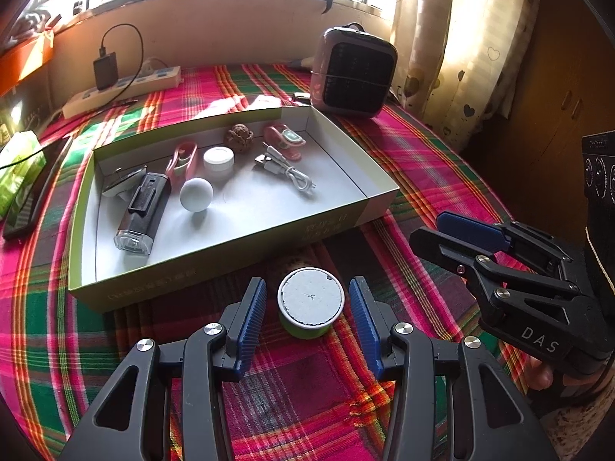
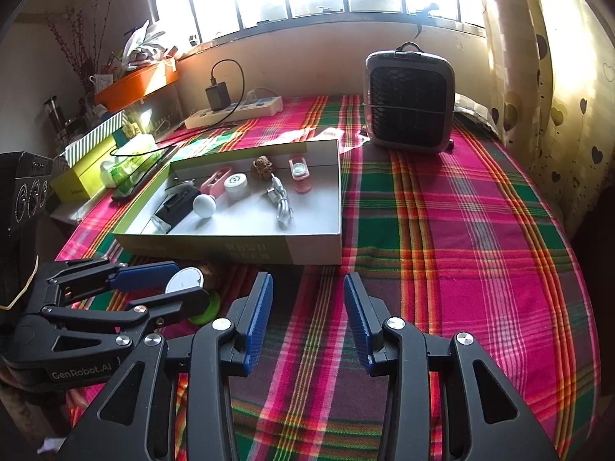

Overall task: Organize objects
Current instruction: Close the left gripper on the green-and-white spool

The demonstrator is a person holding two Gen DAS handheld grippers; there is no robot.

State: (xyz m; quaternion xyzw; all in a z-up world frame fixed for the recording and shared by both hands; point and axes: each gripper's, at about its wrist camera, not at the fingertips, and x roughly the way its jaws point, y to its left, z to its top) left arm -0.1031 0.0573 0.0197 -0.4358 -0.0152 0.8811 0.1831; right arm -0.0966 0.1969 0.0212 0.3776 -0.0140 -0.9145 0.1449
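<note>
A small green tub with a white lid (image 1: 310, 304) stands on the plaid cloth in front of the shallow box (image 1: 380, 194). My left gripper (image 1: 307, 307) is open, one finger on each side of the tub, with gaps on both sides. In the right wrist view the tub (image 2: 186, 282) sits between the left gripper's fingers (image 2: 153, 271). My right gripper (image 2: 307, 299) is open and empty over bare cloth to the tub's right; it also shows in the left wrist view (image 1: 449, 236). The box (image 2: 330, 244) holds a black flashlight (image 1: 142, 213), white ball (image 1: 196, 194), white jar (image 1: 218, 161), cable (image 1: 286, 171) and walnut (image 1: 238, 136).
A small fan heater (image 1: 351, 73) stands behind the box. A power strip with a charger (image 1: 123, 84) lies at the back left. A black phone (image 1: 30, 199) and green packet (image 1: 17, 169) lie left of the box. Curtains (image 2: 546, 77) hang on the right.
</note>
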